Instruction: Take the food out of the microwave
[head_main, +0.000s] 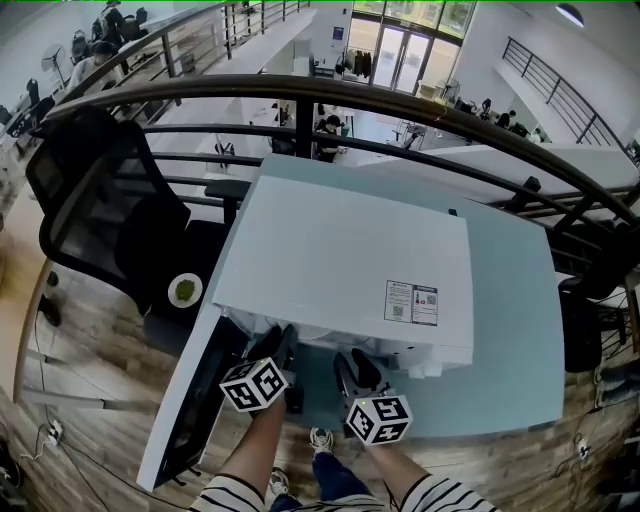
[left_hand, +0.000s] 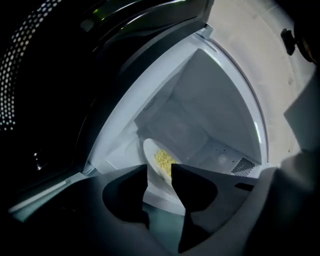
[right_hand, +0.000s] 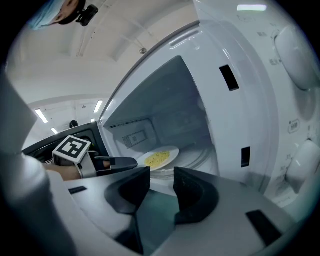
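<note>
A white microwave (head_main: 340, 260) stands on a pale blue table (head_main: 510, 340), its door (head_main: 185, 420) swung open to the left. Inside, on the turntable, lies a white plate (right_hand: 170, 153) with yellow food (right_hand: 158, 159); in the left gripper view the plate (left_hand: 150, 152) and its food (left_hand: 163, 160) show just past the jaws. From the head view the plate is hidden. My left gripper (head_main: 280, 345) is at the cavity's mouth, open, with the plate beyond its tips (left_hand: 160, 172). My right gripper (head_main: 352, 368) is beside it, open and empty (right_hand: 161, 172), short of the cavity; the left gripper (right_hand: 117, 162) shows at its left.
The open door's dark inner side (left_hand: 45, 85) stands close on the left. The microwave's control panel with knobs (right_hand: 295, 55) is on the right. A black office chair (head_main: 110, 210) and a small round dish (head_main: 185, 290) sit left of the table. A dark railing (head_main: 400, 110) runs behind.
</note>
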